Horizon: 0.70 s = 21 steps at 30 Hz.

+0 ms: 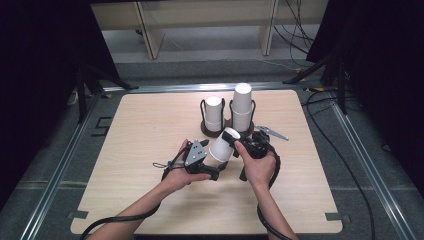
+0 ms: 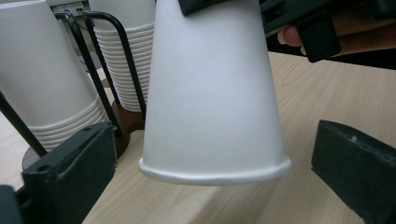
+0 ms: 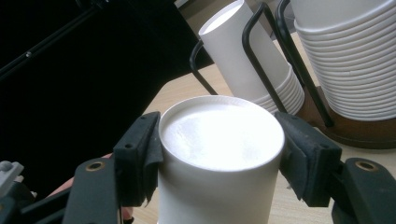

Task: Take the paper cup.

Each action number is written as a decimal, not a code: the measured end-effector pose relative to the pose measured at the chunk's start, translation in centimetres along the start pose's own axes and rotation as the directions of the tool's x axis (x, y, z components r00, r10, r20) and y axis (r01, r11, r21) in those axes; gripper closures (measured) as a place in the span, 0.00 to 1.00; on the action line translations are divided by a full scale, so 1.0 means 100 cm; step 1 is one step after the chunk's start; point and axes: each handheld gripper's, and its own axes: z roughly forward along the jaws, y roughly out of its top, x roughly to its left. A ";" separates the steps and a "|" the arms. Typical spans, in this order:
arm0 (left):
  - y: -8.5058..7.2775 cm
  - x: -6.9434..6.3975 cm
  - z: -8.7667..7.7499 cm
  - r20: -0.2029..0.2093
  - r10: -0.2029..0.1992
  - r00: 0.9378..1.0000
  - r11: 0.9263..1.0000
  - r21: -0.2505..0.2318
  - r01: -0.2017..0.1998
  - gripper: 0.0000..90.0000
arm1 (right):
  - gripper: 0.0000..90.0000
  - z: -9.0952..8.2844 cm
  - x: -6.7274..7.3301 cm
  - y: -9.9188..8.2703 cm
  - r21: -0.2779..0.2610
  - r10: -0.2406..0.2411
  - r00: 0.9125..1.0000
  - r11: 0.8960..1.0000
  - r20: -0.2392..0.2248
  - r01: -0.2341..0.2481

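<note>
A white paper cup (image 1: 223,145) hangs upside down and tilted over the table's middle, held between both hands. My right gripper (image 1: 239,141) is shut on the cup's (image 3: 219,163) base end, one pad pressing each side. My left gripper (image 1: 216,167) stands open around the cup's (image 2: 210,102) rim end, its jaws apart from the wall on both sides. Behind stands a dark wire cup holder (image 1: 226,127) with two stacks of white cups: a shorter stack (image 1: 214,113) at left and a taller stack (image 1: 242,105) at right.
The wooden table (image 1: 140,150) has bare surface to the left and front. A small grey metal piece (image 1: 272,132) lies just right of the holder. Black cables trail from both grippers toward the front edge. Dark curtains and a shelf stand beyond the table.
</note>
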 end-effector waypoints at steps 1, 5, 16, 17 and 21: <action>-0.001 -0.001 0.002 0.002 -0.006 1.000 1.000 -0.004 0.006 0.00 | 0.39 0.000 0.000 0.000 -0.001 0.003 1.000 1.000 0.000 -0.003; -0.002 -0.001 0.006 0.004 -0.002 1.000 1.000 0.002 0.002 0.00 | 0.39 0.000 0.000 0.000 0.002 0.009 1.000 1.000 -0.007 -0.009; 0.002 -0.001 0.008 -0.009 0.004 1.000 1.000 -0.005 -0.004 0.05 | 0.39 0.001 0.004 -0.001 0.006 0.009 1.000 1.000 -0.006 -0.009; 0.002 0.000 0.008 -0.010 0.004 1.000 1.000 -0.011 -0.004 0.05 | 0.39 0.001 0.004 -0.001 0.010 0.007 1.000 1.000 -0.005 -0.007; 0.001 -0.001 0.008 -0.009 0.001 1.000 1.000 0.008 -0.001 0.07 | 0.39 0.001 0.002 -0.002 0.011 0.019 1.000 1.000 -0.002 -0.019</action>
